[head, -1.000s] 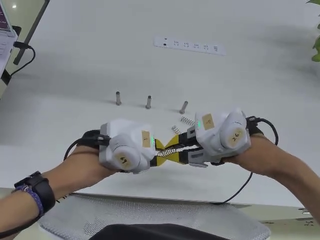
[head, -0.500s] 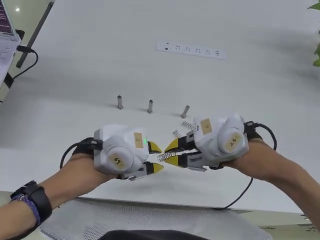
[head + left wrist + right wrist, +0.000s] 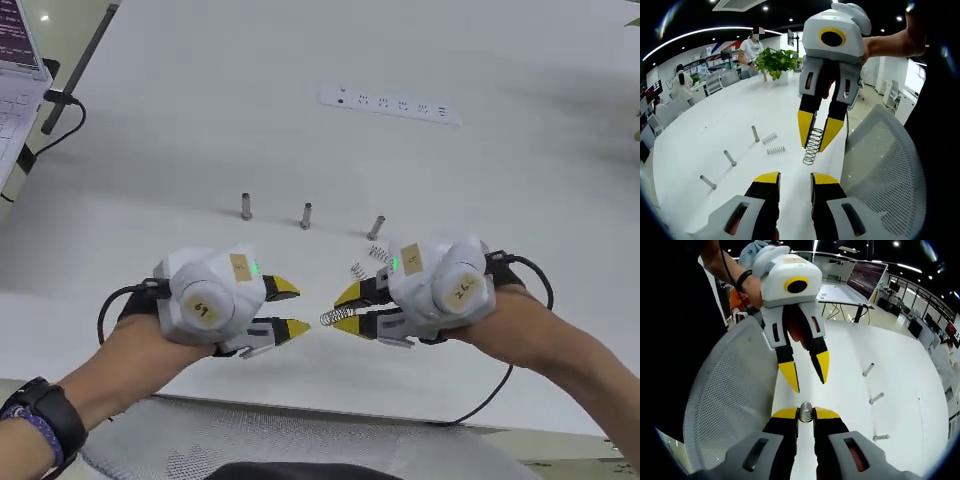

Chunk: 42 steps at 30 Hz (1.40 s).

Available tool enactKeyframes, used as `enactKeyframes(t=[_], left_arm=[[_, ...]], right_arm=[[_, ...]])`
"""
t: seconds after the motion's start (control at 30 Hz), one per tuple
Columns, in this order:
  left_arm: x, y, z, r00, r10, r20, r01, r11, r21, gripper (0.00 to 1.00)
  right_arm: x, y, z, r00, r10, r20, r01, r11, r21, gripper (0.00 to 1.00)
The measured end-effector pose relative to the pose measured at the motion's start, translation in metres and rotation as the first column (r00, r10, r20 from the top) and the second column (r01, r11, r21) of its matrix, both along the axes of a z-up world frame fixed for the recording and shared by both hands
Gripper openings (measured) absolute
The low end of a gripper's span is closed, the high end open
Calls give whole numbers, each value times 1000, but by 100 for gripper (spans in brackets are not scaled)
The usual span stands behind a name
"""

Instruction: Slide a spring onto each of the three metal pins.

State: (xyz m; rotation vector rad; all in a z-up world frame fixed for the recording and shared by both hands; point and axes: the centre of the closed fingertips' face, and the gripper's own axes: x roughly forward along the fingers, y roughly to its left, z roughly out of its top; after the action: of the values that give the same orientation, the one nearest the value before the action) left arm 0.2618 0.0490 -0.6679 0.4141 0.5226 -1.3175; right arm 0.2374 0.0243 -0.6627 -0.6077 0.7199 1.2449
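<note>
Three metal pins stand in a row on the white table: left pin [image 3: 246, 206], middle pin [image 3: 307, 215], and a tilted right pin [image 3: 376, 227]. Two loose springs [image 3: 380, 255] [image 3: 357, 270] lie just in front of the right pin. My right gripper [image 3: 347, 309] [image 3: 806, 413] is shut on a third spring [image 3: 336, 316] [image 3: 806, 412] [image 3: 812, 146], held above the table's near edge. My left gripper [image 3: 292, 308] [image 3: 796, 178] faces it from the left, open with nothing between its jaws, a short gap from the spring's free end.
A white power strip [image 3: 390, 103] lies at the back of the table. A laptop [image 3: 12, 60] and a cable sit at the far left. A grey mesh chair back [image 3: 300, 440] is below the near edge. People and a plant [image 3: 775, 60] are beyond the table's far end.
The left gripper, which met the right one at the spring a second ago, has opened and drawn back to the left. The right gripper keeps the spring.
</note>
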Motion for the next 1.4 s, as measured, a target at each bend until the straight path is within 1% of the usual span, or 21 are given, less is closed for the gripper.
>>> enactKeyframes(t=[0.2, 0.37, 0.43, 0.5, 0.67, 0.77, 0.87, 0.93, 1.03, 1.17, 1.27, 1.4], left_arm=[[13, 17, 2, 997, 77, -13, -78, 997, -17, 20], [25, 32, 6, 990, 143, -18, -143, 989, -32, 21], [28, 38, 7, 987, 159, -17, -160, 987, -33, 21], [32, 46, 6, 983, 182, -15, -183, 983, -29, 22], [35, 62, 7, 975, 223, -17, -224, 974, -30, 24], [35, 68, 6, 970, 243, -18, -243, 969, -29, 24], [37, 76, 7, 963, 269, -23, -270, 962, -34, 25], [37, 78, 7, 961, 276, -24, -276, 960, -35, 25], [38, 85, 7, 955, 296, -27, -297, 954, -36, 26], [40, 93, 6, 947, 319, -31, -320, 946, -39, 27], [41, 98, 6, 943, 331, -34, -332, 942, -40, 28], [43, 104, 7, 937, 348, -36, -349, 936, -46, 30]], right_arm=[[3, -2, -8, 1000, 0, -9, 0, 1000, -15, 9], [11, -2, -10, 1000, -14, -7, 14, 1000, -22, 9], [14, -2, -11, 1000, -15, -8, 15, 1000, -22, 9], [17, -1, -12, 1000, -17, -7, 17, 1000, -26, 9], [32, 1, -13, 999, -36, -2, 36, 999, -22, 9], [41, 3, -13, 999, -51, 1, 51, 999, -18, 9], [51, 5, -12, 998, -68, 3, 68, 998, -13, 9], [56, 7, -12, 997, -73, 6, 73, 997, -12, 9], [66, 12, -12, 997, -81, 10, 81, 997, -13, 9], [75, 16, -12, 996, -83, 14, 83, 996, -16, 9], [85, 21, -12, 996, -82, 18, 82, 996, -21, 9], [93, 27, -13, 996, -82, 17, 83, 996, -18, 9]])
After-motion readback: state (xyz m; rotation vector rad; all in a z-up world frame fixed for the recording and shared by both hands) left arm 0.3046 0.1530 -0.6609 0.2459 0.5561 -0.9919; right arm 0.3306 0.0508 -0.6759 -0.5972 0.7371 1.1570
